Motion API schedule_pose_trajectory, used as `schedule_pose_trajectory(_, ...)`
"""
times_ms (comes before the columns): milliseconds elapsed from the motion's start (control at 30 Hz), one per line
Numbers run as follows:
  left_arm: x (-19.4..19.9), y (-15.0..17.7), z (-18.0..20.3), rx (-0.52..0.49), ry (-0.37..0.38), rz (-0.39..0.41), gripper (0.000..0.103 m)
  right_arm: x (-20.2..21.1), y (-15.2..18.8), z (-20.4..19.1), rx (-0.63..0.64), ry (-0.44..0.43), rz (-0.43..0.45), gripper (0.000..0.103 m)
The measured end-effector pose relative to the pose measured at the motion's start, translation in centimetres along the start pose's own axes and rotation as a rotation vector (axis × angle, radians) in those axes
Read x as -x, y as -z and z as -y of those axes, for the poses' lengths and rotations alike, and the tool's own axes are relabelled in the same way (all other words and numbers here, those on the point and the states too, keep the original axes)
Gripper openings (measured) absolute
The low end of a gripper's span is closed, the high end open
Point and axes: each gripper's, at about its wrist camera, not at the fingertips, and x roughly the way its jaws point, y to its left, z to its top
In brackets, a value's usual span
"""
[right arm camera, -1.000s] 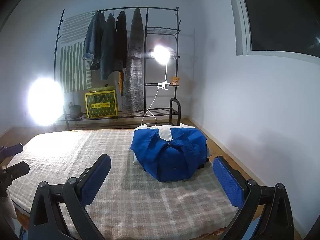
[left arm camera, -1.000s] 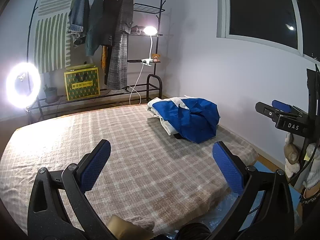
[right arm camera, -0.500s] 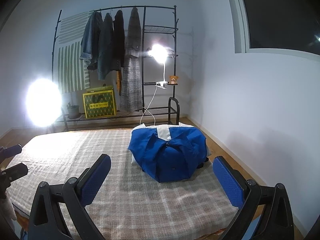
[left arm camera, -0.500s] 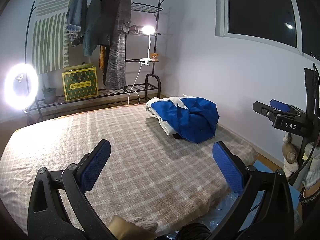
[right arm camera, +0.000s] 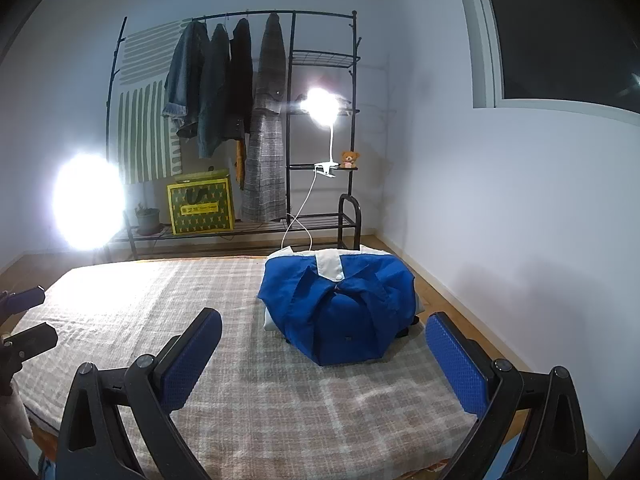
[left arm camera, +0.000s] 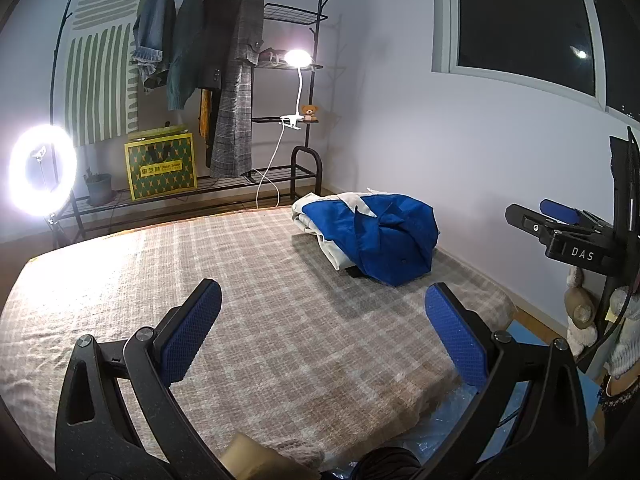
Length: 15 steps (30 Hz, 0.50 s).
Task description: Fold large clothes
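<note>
A crumpled blue and white garment (left arm camera: 376, 236) lies in a heap at the far right corner of the plaid-covered bed (left arm camera: 224, 280). In the right wrist view the garment (right arm camera: 340, 312) sits just ahead, slightly right of centre. My left gripper (left arm camera: 322, 324) is open and empty above the bed's near edge, well short of the garment. My right gripper (right arm camera: 322, 344) is open and empty, hovering over the bed (right arm camera: 160, 312) close in front of the garment. The right gripper also shows at the right edge of the left wrist view (left arm camera: 560, 228).
A black clothes rack (left arm camera: 224, 80) with hanging coats, a yellow-green bag (left arm camera: 160, 168) and a clip lamp (left arm camera: 296, 60) stands behind the bed. A ring light (left arm camera: 42, 170) glares at the left. A wall runs along the bed's right side. Plastic wrap (left arm camera: 452, 412) lies by the near edge.
Both views have shifted slightly; the right gripper has come a little closer to the garment. Both grippers stay open and empty.
</note>
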Motion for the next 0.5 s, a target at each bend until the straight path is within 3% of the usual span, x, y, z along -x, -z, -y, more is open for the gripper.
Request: schedule_pose_trajectory(500,-0.06,0.01,0.06,0.001,-0.001,-0.001,0.103,-0.13,-0.02,0.03,0.001,-0.003,0.002,0.103)
